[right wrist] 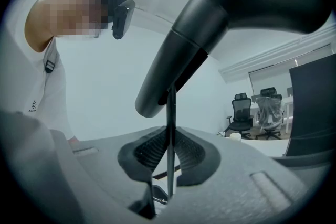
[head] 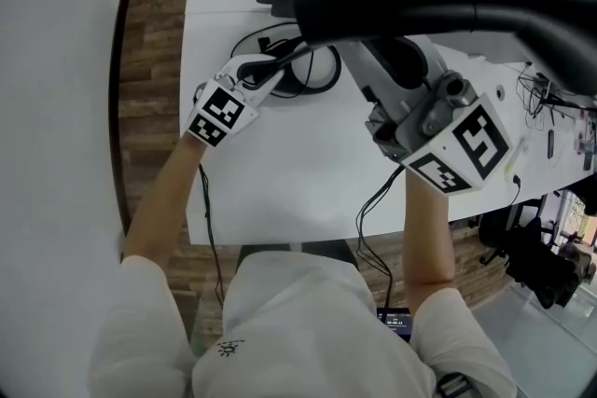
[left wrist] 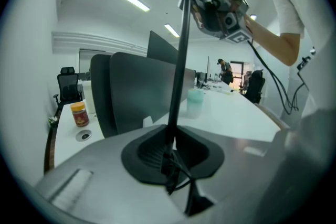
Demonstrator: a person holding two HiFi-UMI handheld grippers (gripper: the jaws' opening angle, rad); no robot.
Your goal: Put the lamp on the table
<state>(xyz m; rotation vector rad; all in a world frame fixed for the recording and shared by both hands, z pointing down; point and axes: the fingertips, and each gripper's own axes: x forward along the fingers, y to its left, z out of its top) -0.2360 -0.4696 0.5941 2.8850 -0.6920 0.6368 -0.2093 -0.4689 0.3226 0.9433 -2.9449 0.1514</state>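
In the head view I see the black lamp (head: 438, 0) held over the white table (head: 289, 182), with the left gripper (head: 266, 70) at nine o'clock and the right gripper (head: 387, 121) at three. My left gripper view shows narrow jaws clamped on the lamp's thin pole (left wrist: 178, 86). The right gripper view shows the same pinch on the pole, with the lamp's head (right wrist: 236, 13) at twelve.

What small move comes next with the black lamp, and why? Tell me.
Probably lower the black thin-stemmed lamp straight down onto the white table: the left gripper and right gripper are both shut on its stem, and bare tabletop lies beneath.
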